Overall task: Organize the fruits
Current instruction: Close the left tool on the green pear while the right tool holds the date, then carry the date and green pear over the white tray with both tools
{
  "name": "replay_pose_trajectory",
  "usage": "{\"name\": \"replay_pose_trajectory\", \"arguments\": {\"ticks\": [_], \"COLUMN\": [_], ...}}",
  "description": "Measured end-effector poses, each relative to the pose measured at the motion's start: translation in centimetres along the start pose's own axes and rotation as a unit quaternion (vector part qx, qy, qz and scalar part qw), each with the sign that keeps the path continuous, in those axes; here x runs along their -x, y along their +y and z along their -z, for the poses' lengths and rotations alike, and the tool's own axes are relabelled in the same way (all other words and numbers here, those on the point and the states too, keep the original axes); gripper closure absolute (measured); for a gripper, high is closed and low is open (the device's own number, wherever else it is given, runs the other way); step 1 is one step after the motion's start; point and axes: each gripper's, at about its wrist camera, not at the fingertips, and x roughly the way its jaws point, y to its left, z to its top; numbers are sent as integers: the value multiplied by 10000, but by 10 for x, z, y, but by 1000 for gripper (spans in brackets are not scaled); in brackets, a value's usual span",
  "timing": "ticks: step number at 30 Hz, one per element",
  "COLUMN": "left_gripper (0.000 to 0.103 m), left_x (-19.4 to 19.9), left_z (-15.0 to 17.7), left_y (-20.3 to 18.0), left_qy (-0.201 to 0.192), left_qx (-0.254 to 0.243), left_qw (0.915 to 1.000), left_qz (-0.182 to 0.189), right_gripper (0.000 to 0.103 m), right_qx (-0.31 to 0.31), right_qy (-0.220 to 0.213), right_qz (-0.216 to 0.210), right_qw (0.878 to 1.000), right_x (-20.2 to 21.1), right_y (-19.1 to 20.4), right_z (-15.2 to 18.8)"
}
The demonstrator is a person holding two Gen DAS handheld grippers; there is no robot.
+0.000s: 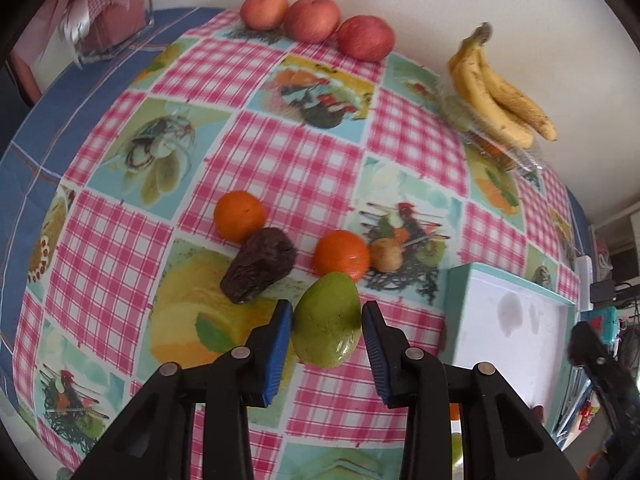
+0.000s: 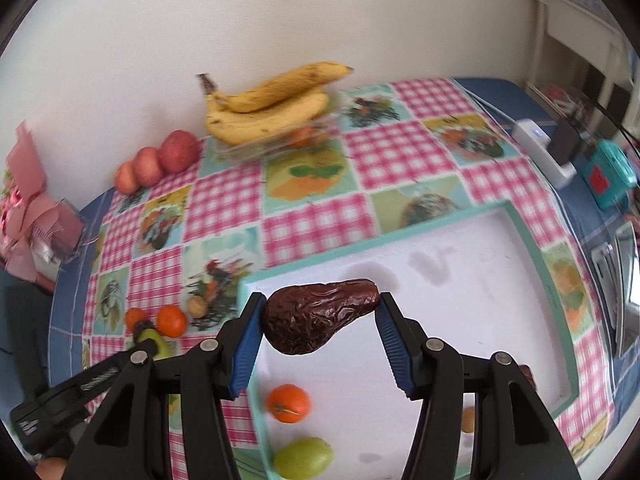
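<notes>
My left gripper (image 1: pixel 326 308) is shut on a green mango-like fruit (image 1: pixel 326 324) just over the checked tablecloth (image 1: pixel 280 152). Beyond it lie a dark wrinkled avocado (image 1: pixel 260 268), two oranges (image 1: pixel 239 216) (image 1: pixel 341 256) and a small tan fruit (image 1: pixel 386 255). My right gripper (image 2: pixel 322 300) is shut on a second dark wrinkled avocado (image 2: pixel 320 318), held above the white tray with a teal rim (image 2: pixel 528 236). In the tray lie an orange (image 2: pixel 289 403) and a green fruit (image 2: pixel 304 458). The left gripper (image 2: pixel 144 340) shows at the lower left of the right wrist view.
Three red apples (image 1: pixel 312 19) line the wall at the back. Bananas (image 1: pixel 496 88) rest on a clear plastic box. A pink gift in a clear case (image 1: pixel 108 12) stands at the far left corner. A white device (image 2: pixel 544 152) and a teal object (image 2: pixel 608 176) sit right of the tray.
</notes>
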Motion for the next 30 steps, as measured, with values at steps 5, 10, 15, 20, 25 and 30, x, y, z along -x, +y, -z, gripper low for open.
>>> {"name": "replay_pose_trajectory", "arguments": {"ticks": [5, 10, 15, 20, 25, 30], "left_gripper": [65, 65, 65, 65, 65, 65], "left_x": [11, 22, 31, 32, 18, -11], "left_z": [7, 23, 41, 62, 76, 86], "left_y": [-31, -73, -114, -146, -163, -163], "left_qy": [-113, -136, -133, -19, 160, 574], "left_qx": [-277, -739, -1225, -1656, -1933, -1920], "left_qw": [9994, 9961, 9900, 9826, 9780, 9769], "left_qz": [184, 471, 681, 846, 770, 741], "right_gripper": [45, 45, 45, 45, 45, 45], "right_qx": [-273, -603, -802, -918, -937, -927], "right_qy": [80, -38, -236, -420, -259, 470], "right_qz": [345, 591, 831, 920, 954, 968], "right_qw": [9990, 9964, 9930, 9906, 9907, 9899], "right_x": [0, 13, 30, 46, 36, -11], "right_y": [-31, -65, -88, -105, -114, -118], "right_z": [1, -1, -4, -5, -2, 12]}}
